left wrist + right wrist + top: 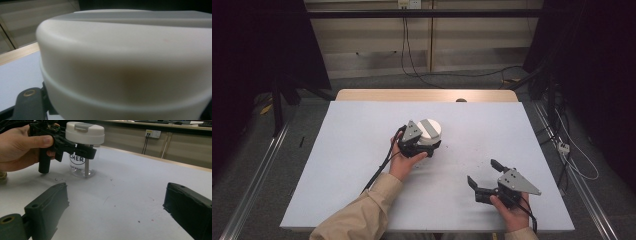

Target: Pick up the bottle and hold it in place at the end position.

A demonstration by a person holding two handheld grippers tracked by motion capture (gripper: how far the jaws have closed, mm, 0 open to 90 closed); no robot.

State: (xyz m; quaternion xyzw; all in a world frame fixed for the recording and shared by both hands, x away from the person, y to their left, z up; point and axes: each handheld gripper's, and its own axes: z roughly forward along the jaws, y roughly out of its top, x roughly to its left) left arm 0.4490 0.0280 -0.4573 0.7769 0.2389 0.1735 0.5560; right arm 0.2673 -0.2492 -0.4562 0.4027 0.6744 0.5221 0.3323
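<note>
The clear jar (pixel 83 167) stood upright near the middle of the white table (pixel 362 150), its white lid (pixel 85 132) with a grey flip tab on top. The left gripper (pixel 424 145) was clamped on the jar just under the lid – in the right gripper view its 2 black jaws hugged the neck from either side, and in the left gripper view the lid's (pixel 125 62) wall sat right against the camera. The left hand (pixel 404 162) held that gripper level with the table.

The right gripper (pixel 484 177) rested low on the table, well apart from the jar toward the near right, with its jaws spread wide and nothing between them.

The step in hand looked like steadying the jar so the lid could be worked. To do it well, the left grip should sit on the neck, not on the lid – otherwise the lid cannot turn. The right gripper would need to come in from above and square to the lid, closing evenly on its rim.
</note>
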